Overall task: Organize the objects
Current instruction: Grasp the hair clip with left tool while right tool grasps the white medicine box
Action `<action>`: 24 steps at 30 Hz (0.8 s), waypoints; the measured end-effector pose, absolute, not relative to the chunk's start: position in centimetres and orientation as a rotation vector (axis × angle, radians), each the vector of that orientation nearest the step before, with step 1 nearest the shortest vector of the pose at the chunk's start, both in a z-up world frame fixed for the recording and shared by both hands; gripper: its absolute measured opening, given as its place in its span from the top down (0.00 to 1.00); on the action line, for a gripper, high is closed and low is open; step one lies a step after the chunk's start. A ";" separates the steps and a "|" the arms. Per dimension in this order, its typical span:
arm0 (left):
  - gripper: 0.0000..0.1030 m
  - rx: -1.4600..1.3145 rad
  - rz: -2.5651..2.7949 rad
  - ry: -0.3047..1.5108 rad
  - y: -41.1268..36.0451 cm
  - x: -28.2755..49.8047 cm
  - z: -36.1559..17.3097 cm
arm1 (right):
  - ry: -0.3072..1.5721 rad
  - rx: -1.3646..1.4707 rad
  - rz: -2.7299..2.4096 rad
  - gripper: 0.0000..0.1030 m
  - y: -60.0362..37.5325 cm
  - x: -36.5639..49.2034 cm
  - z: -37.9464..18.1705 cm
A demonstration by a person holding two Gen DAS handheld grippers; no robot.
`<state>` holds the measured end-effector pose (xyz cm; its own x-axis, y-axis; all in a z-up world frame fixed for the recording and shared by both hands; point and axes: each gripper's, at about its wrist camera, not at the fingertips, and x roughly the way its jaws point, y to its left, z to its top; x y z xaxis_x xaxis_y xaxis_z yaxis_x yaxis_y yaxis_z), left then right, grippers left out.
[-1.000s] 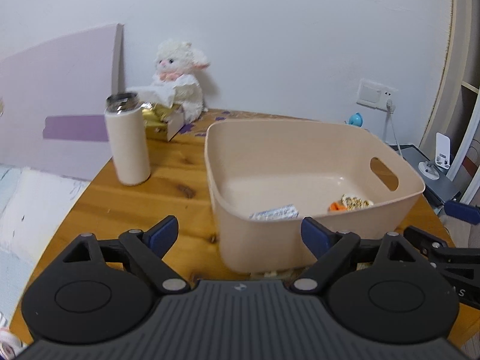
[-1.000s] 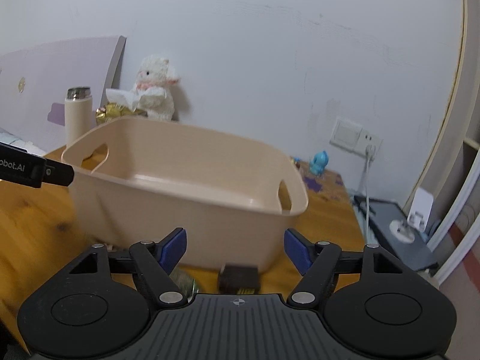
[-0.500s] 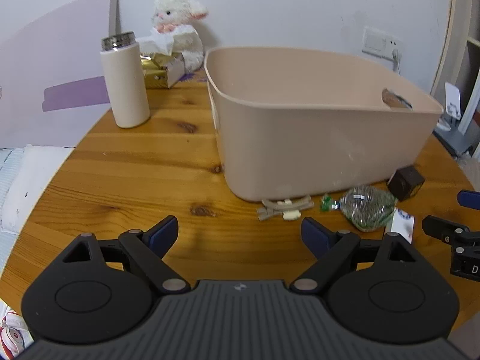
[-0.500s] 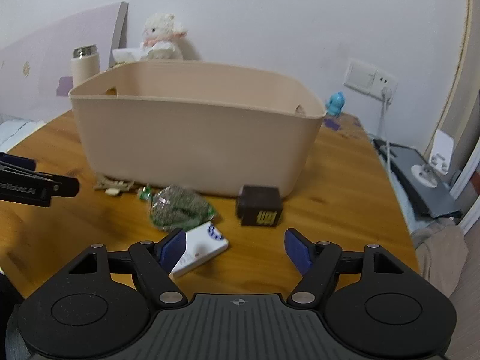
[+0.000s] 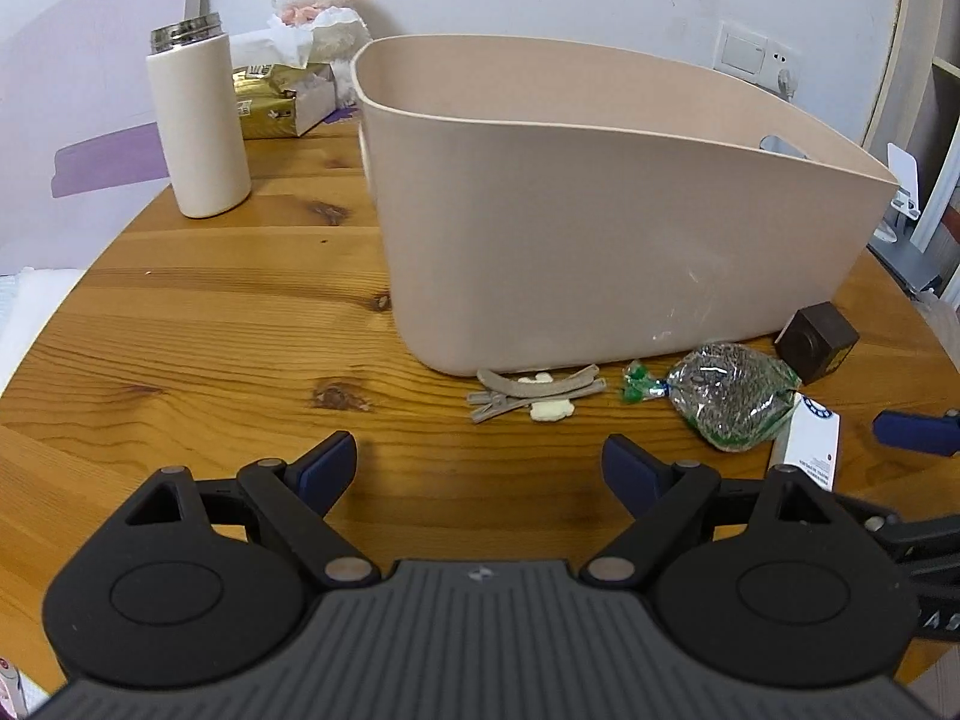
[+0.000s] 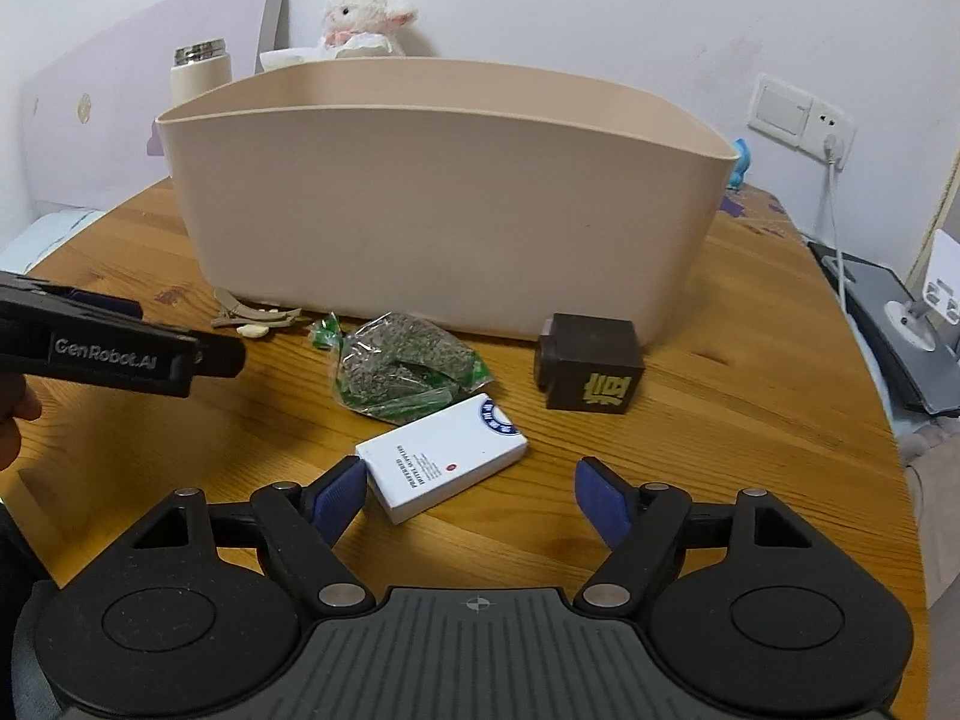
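Loose items lie on the wooden table (image 6: 750,372) along the near wall of the beige bin (image 6: 444,204), all outside it.

White box (image 6: 441,465): directly ahead of the right gripper (image 6: 471,495), its near corner just beside the left finger's pad, not between the jaws. Probably light, rigid card with smooth faces; best taken across the short width, flat sides to the pads.

Clear bag of dried herbs (image 6: 408,372): just beyond the box, touching its far end. Likely soft, crinkly and slippery (contents could crush); pinch at the green twisted neck.

Dark cube (image 6: 591,369): ahead and right of the right gripper. Looks stiff, squared faces, easy grip.

Hair clips (image 5: 534,393): ahead of the left gripper (image 5: 480,468), against the bin's base. Thin and flat, hard to get under.

Both grippers are spread wide and carry nothing; neither touches an item as far as I can tell.
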<state>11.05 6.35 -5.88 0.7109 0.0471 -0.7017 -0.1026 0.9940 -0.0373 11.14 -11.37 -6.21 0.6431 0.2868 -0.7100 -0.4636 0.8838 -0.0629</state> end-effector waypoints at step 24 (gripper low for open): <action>0.17 -0.040 0.133 0.766 4.4 15.0 -6.9 | 0.723 -0.174 0.450 0.31 -12.0 13.4 -7.4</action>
<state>14.99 4.36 -6.88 0.7126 0.1053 -0.6936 -0.1348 0.9908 0.0120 13.36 -12.03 -7.42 0.6593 0.3366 -0.6723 -0.4549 0.8905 -0.0002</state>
